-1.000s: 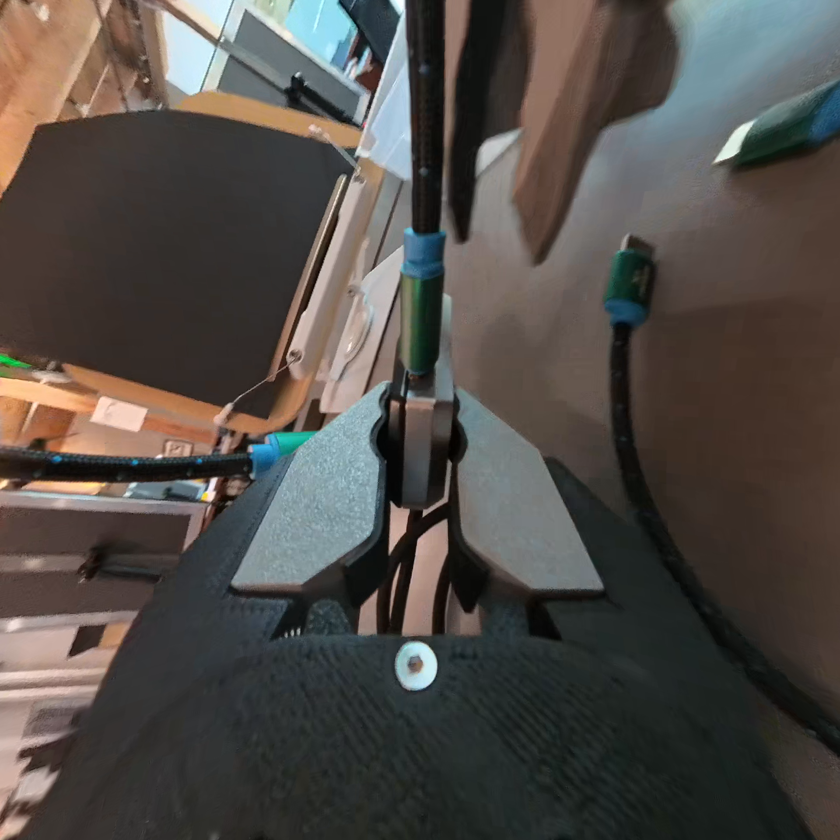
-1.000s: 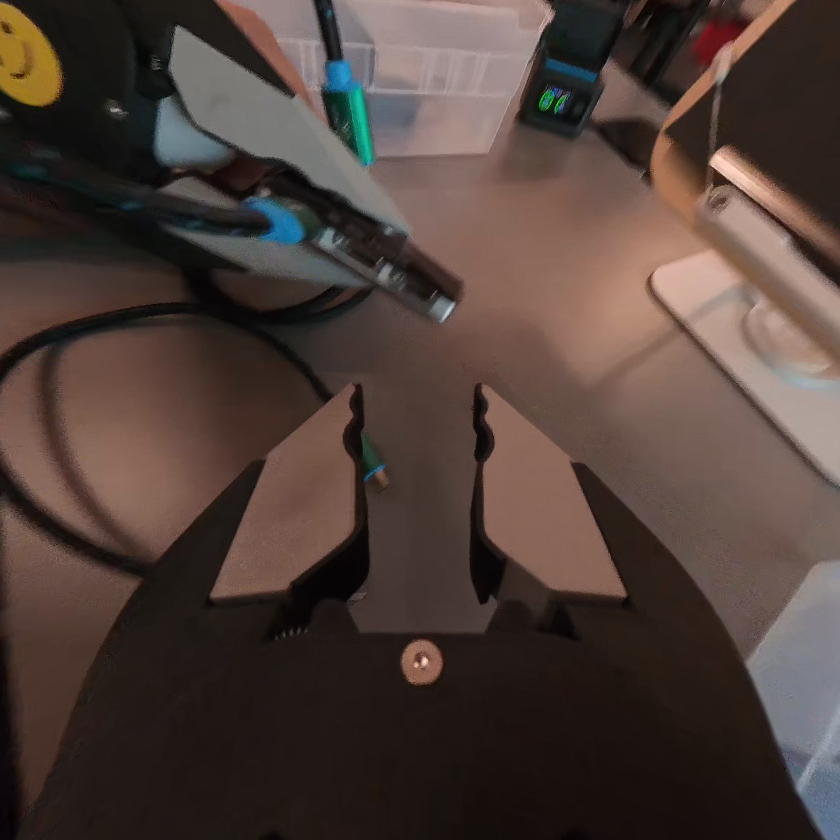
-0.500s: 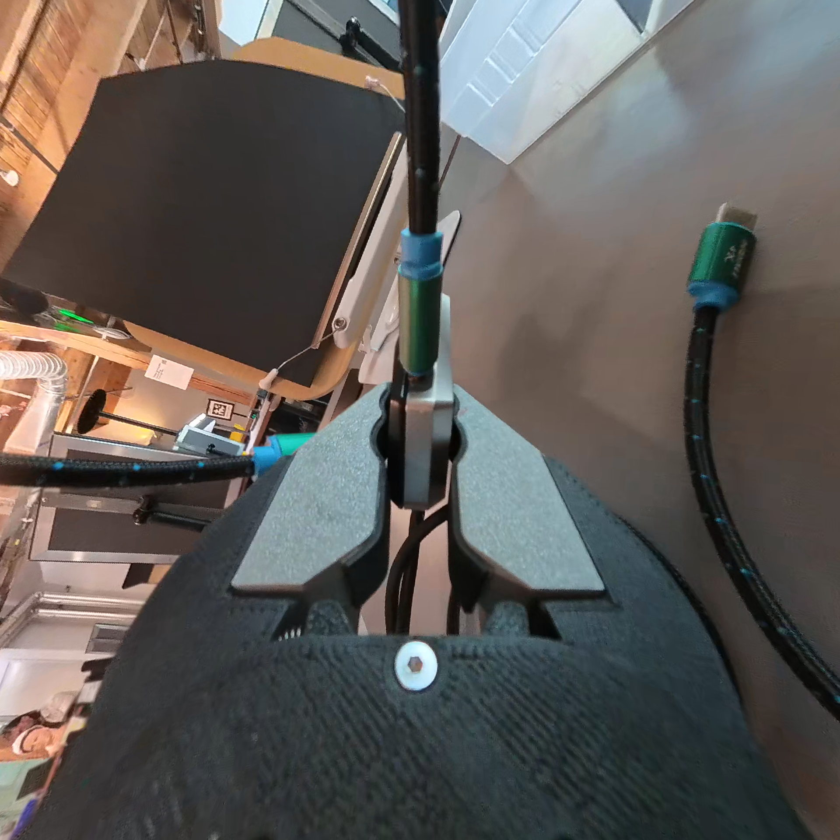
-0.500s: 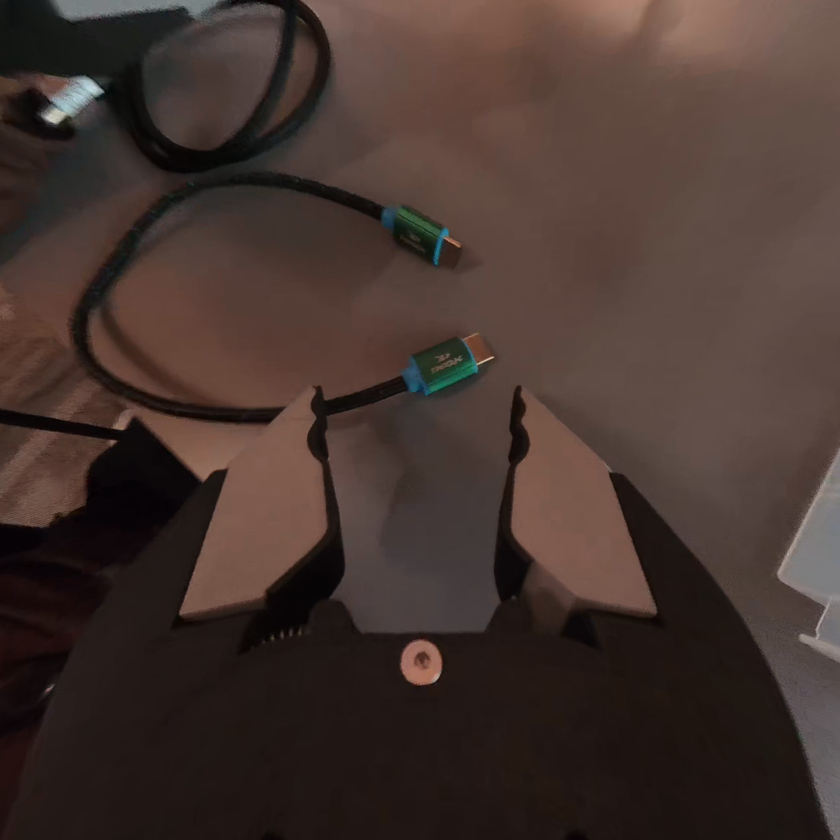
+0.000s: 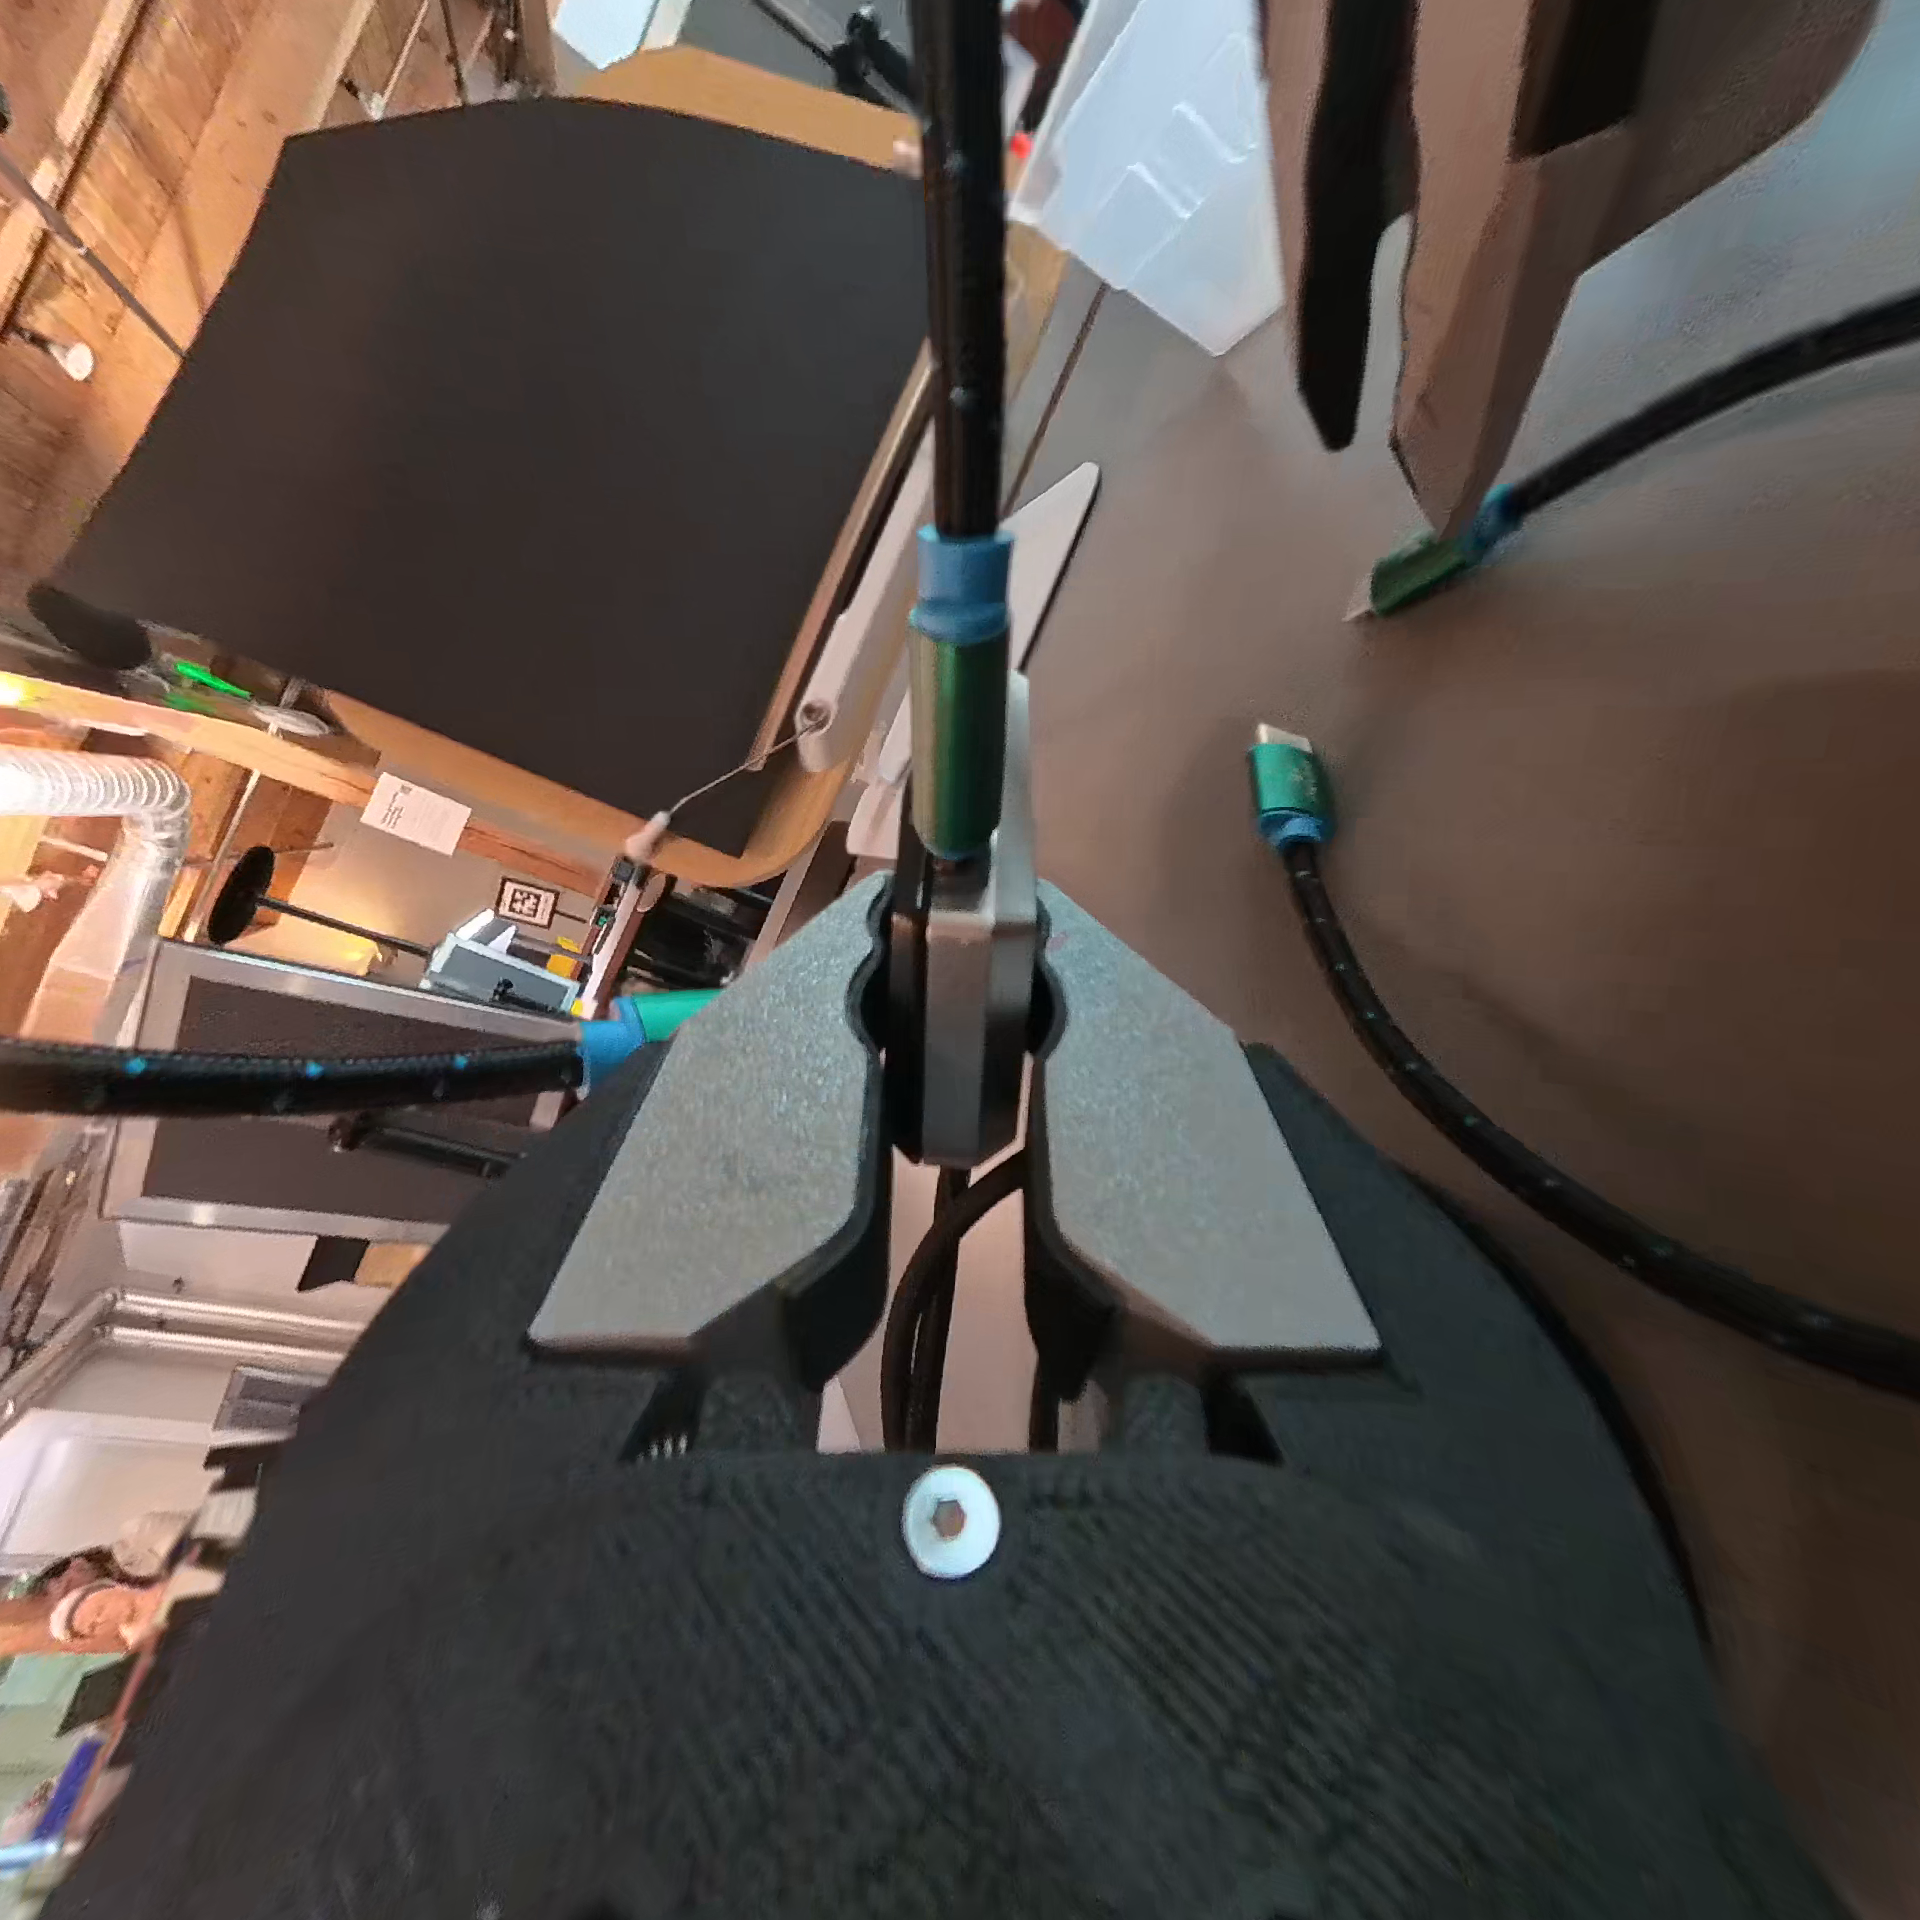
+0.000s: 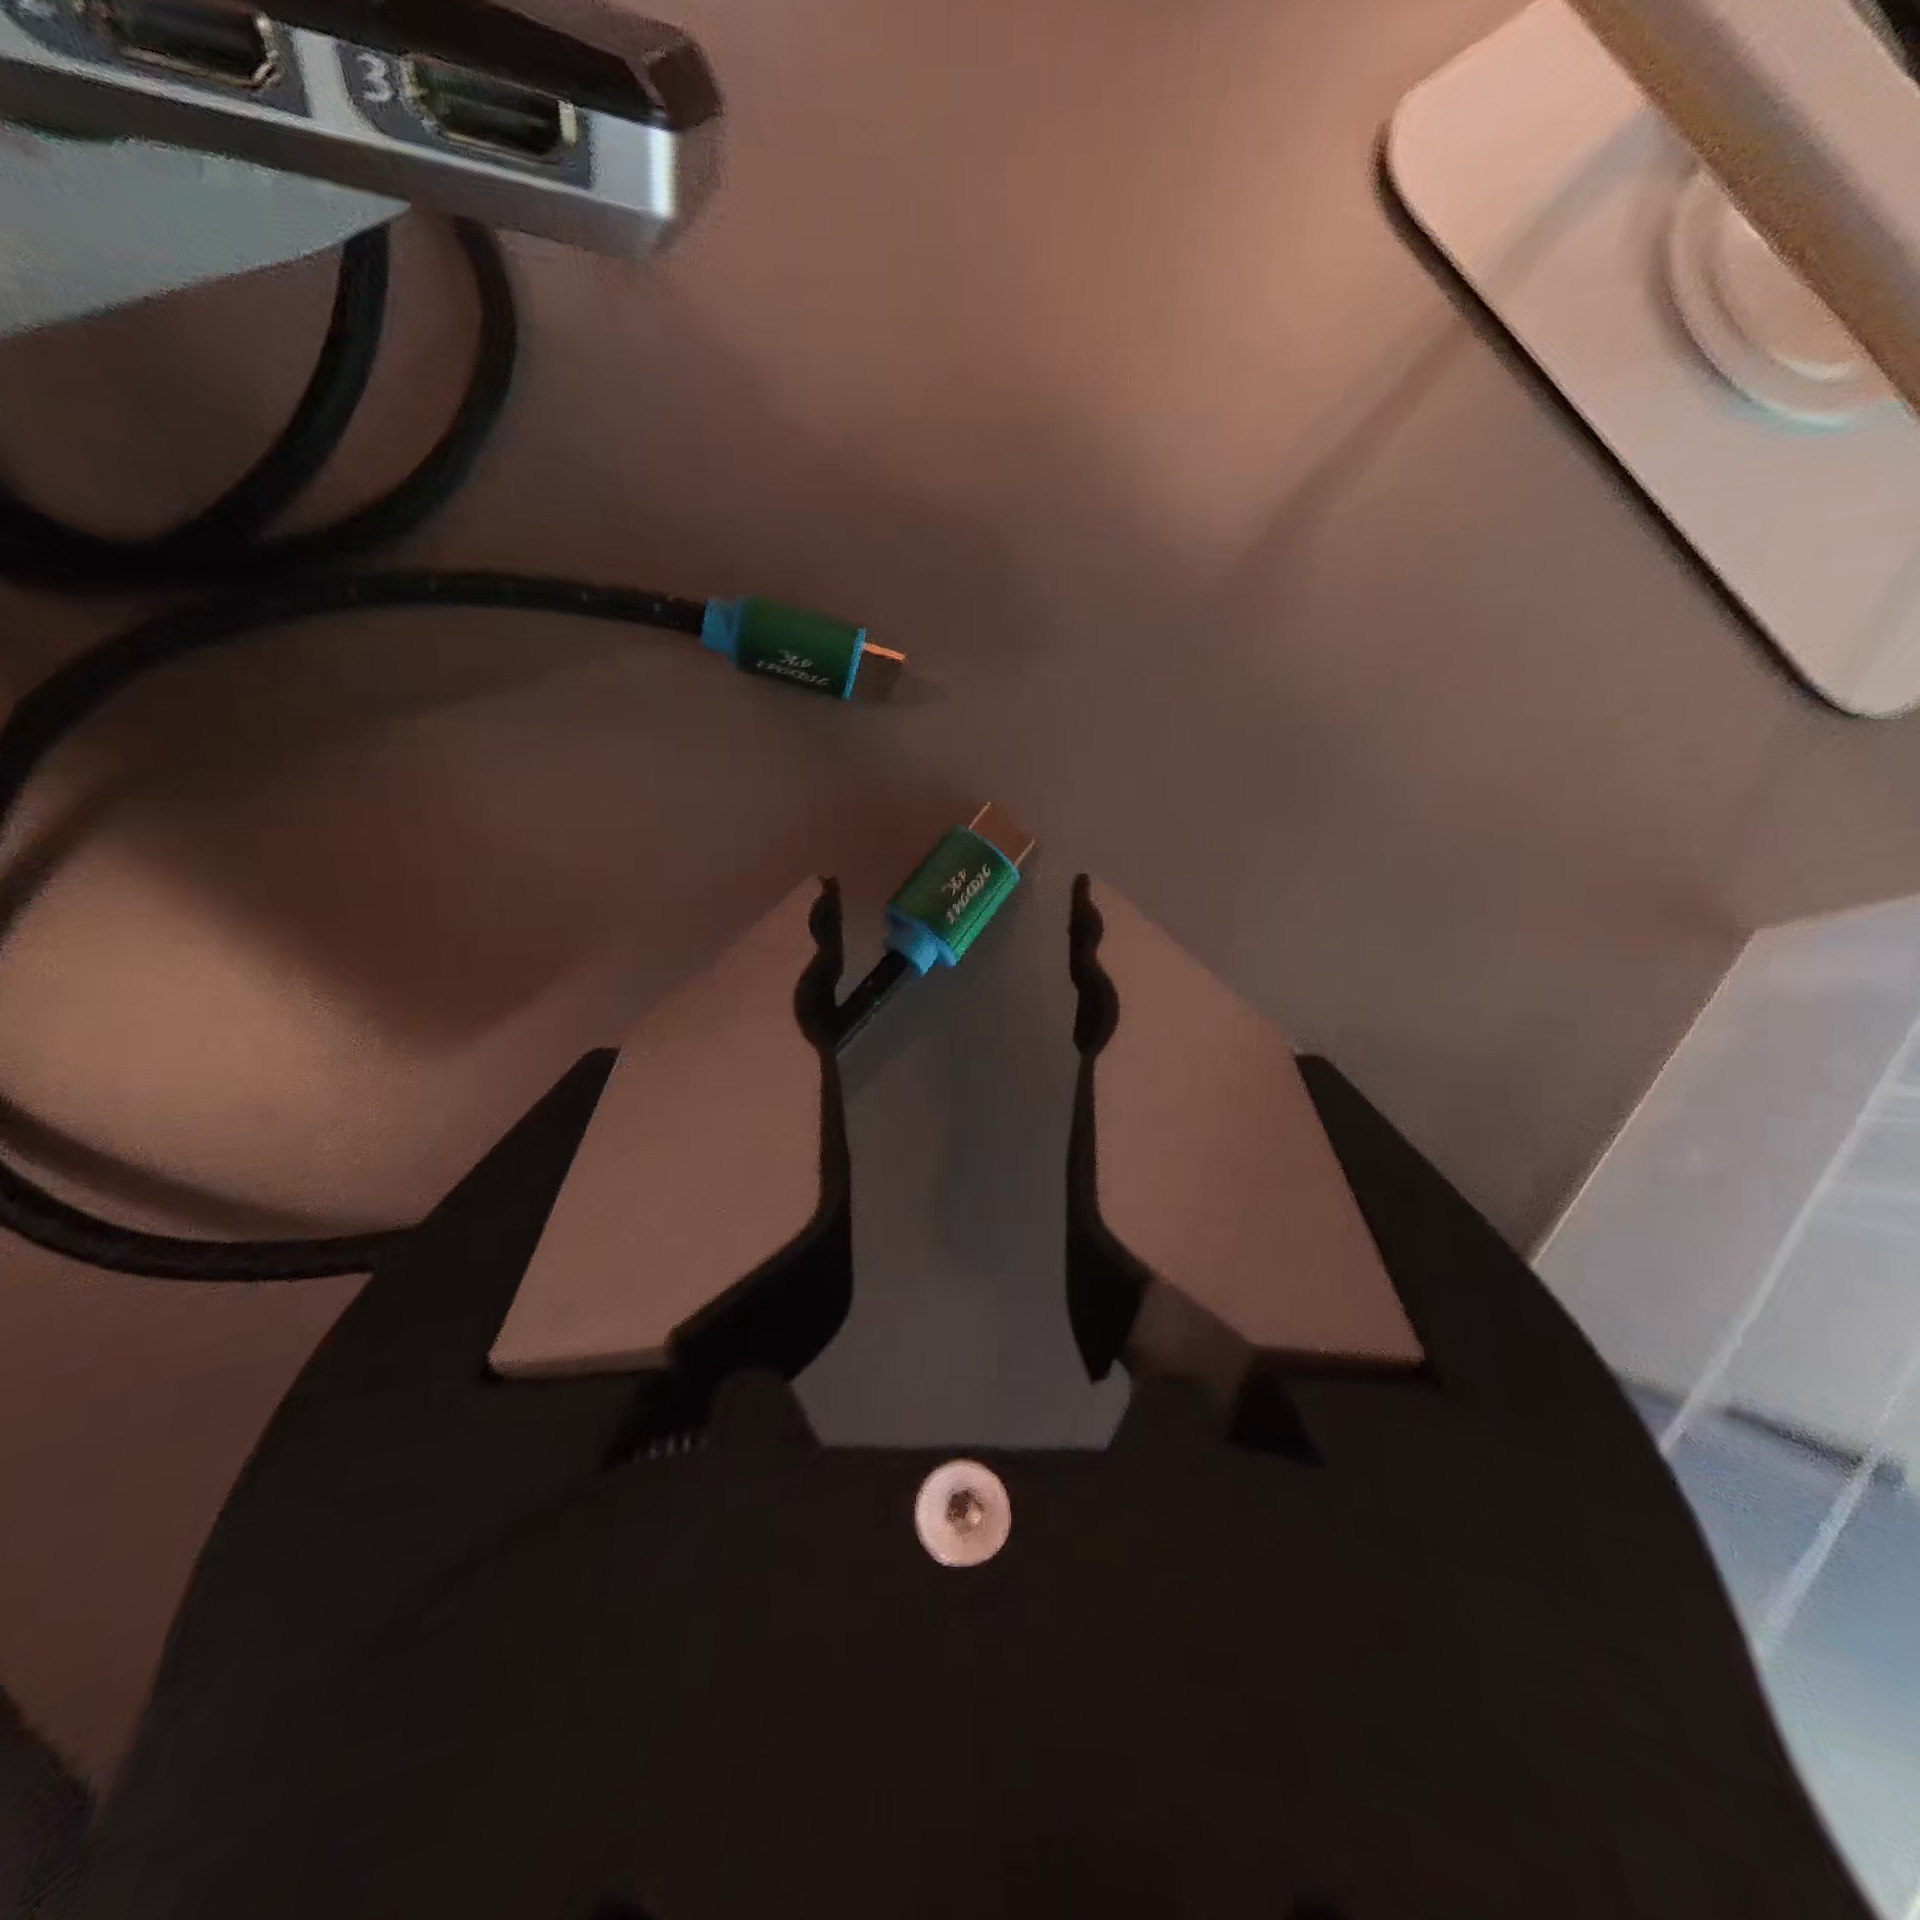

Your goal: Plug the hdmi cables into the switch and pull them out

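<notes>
Silver switch (image 5: pixel 971 1023) clamped edge-on in the left gripper (image 5: pixel 961 1039), two green plugs seated in it, one (image 5: pixel 958 743) on top, one (image 5: pixel 665 1016) at its left, two loose plugs (image 6: pixel 800 646) (image 6: pixel 958 894) on the table (image 6: pixel 1195 644) below it, right gripper (image 6: pixel 951 971) spread apart, perhaps touching the nearer.

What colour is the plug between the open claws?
Green with a blue collar, clearest in the right wrist view.

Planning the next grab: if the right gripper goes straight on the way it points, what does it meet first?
Most likely the nearer green plug, lying between the open right gripper fingertips, then the table. Depth is uncertain.
</notes>
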A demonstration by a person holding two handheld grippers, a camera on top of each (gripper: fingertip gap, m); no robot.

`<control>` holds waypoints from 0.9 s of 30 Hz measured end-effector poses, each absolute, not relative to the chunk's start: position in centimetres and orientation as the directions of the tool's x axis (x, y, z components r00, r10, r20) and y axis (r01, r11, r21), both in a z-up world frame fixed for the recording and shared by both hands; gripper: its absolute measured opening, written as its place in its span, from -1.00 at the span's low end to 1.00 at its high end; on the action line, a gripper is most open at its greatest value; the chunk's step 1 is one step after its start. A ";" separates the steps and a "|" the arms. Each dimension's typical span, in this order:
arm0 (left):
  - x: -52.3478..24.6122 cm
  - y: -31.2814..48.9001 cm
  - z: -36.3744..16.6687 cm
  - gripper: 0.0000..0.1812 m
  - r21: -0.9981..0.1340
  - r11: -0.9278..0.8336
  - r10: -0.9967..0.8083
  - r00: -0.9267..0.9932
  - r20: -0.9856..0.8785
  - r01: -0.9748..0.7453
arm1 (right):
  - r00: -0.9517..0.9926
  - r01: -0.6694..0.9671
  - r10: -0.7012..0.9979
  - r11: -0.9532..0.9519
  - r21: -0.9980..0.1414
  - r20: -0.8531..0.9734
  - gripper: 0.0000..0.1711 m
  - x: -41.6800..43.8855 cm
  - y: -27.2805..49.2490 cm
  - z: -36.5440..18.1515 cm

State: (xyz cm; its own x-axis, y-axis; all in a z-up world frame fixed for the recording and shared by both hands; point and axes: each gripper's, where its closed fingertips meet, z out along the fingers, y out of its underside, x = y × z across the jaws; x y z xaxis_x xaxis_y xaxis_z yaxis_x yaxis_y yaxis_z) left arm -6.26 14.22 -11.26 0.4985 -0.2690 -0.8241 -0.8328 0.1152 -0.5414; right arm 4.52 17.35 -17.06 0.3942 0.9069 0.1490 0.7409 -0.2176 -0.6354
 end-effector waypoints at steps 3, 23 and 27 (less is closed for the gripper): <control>-6.7 14.4 -11.0 -0.77 -0.566 0.089 -0.255 0.530 -0.809 -0.820 | 0.512 0.634 0.859 -0.372 -0.678 0.008 -0.48 5.5 15.9 -17.3; -10.1 15.2 -11.9 -0.77 -0.632 -0.077 -0.210 0.632 -0.746 -0.771 | 0.396 0.624 0.914 -0.197 -0.756 0.089 -0.87 0.1 21.3 -17.9; -11.0 15.5 -12.3 -0.77 -0.648 -0.133 -0.212 0.660 -0.720 -0.750 | 0.339 0.642 0.940 -0.203 -0.739 0.037 -0.82 -1.3 22.0 -19.2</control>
State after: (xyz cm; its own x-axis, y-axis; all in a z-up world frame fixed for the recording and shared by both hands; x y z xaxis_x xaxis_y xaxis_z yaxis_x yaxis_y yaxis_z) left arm -11.05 15.51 -12.31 0.6604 -0.2118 -0.7204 -0.7497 -0.1326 -0.6483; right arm -1.32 21.99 -19.18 0.3392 0.9400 0.0369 0.6422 -0.2027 -0.7393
